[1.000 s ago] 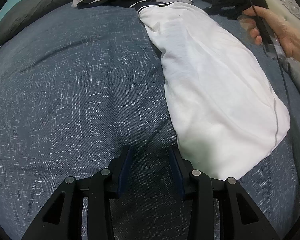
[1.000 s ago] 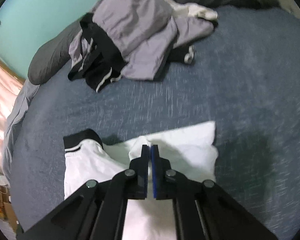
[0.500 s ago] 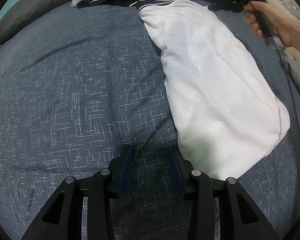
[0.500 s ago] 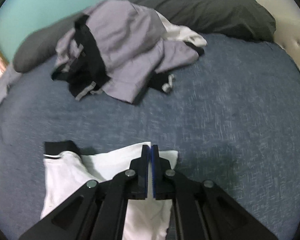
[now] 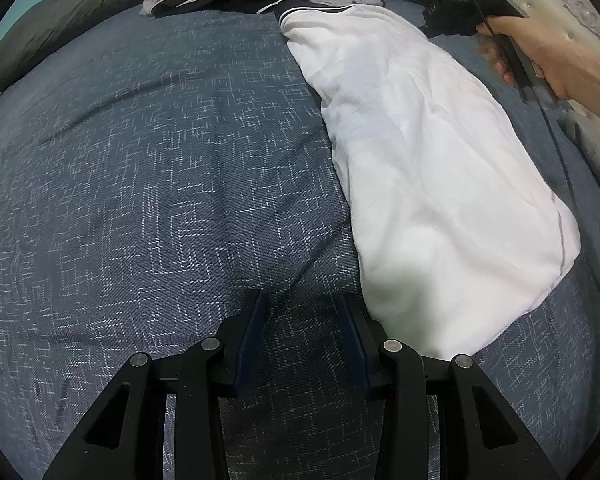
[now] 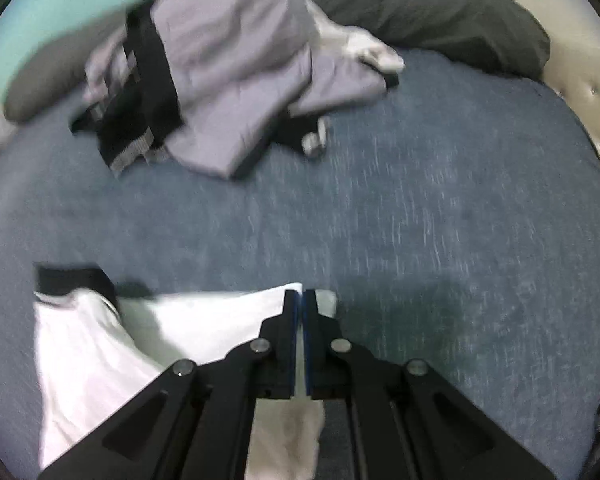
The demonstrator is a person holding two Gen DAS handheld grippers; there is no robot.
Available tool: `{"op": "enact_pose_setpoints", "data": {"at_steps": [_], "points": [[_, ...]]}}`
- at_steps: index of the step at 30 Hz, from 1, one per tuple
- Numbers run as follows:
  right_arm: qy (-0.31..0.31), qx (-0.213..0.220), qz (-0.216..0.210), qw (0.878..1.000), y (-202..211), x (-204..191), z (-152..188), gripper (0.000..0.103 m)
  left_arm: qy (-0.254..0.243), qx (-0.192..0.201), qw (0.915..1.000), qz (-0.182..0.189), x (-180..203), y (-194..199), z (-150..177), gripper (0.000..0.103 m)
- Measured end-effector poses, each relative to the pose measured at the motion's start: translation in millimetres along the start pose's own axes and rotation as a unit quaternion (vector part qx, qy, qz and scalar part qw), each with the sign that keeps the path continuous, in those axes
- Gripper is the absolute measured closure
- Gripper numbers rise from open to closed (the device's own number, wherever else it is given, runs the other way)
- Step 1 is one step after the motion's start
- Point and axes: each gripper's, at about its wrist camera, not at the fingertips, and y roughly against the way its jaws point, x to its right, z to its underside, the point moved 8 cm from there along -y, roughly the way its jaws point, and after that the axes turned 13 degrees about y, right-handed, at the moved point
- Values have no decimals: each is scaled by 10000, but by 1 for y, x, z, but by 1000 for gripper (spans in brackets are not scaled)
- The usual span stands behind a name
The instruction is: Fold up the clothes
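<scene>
The white garment (image 5: 432,168) lies in a long narrow strip on the blue bedspread (image 5: 160,168), running from the near right edge toward the head of the bed, apparently already folded lengthwise. The right gripper (image 6: 302,300) pinches its far end, jaws closed on the white cloth, likely to carry that end over. The left gripper (image 5: 303,308) waits just beside the near end, jaws half apart and empty (nothing but bedspread between them). Unfolded grey and black clothes (image 6: 220,72) sit heaped near the dark pillow (image 6: 440,20).
</scene>
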Motion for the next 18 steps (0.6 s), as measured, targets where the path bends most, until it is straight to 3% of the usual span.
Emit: {"op": "enact_pose_setpoints", "data": {"at_steps": [1, 4, 8, 11, 14, 18], "points": [[41, 48, 92, 9999, 2, 1, 2, 101, -3, -1, 10000, -4, 0, 0, 0, 62], [-28, 754, 465, 9961, 33, 11, -8, 101, -10, 10, 10000, -21, 1, 3, 4, 62], [45, 890, 485, 9948, 43, 10, -19, 101, 4, 2, 10000, -43, 6, 11, 12, 62], [44, 820, 345, 9960, 37, 7, -23, 101, 19, -18, 10000, -24, 9, 16, 16, 62], [32, 308, 191, 9993, 15, 0, -11, 101, 21, -13, 10000, -14, 9, 18, 18, 62], [-115, -10, 112, 9999, -4, 2, 11, 101, 30, -6, 10000, 26, 7, 19, 18, 62]]}}
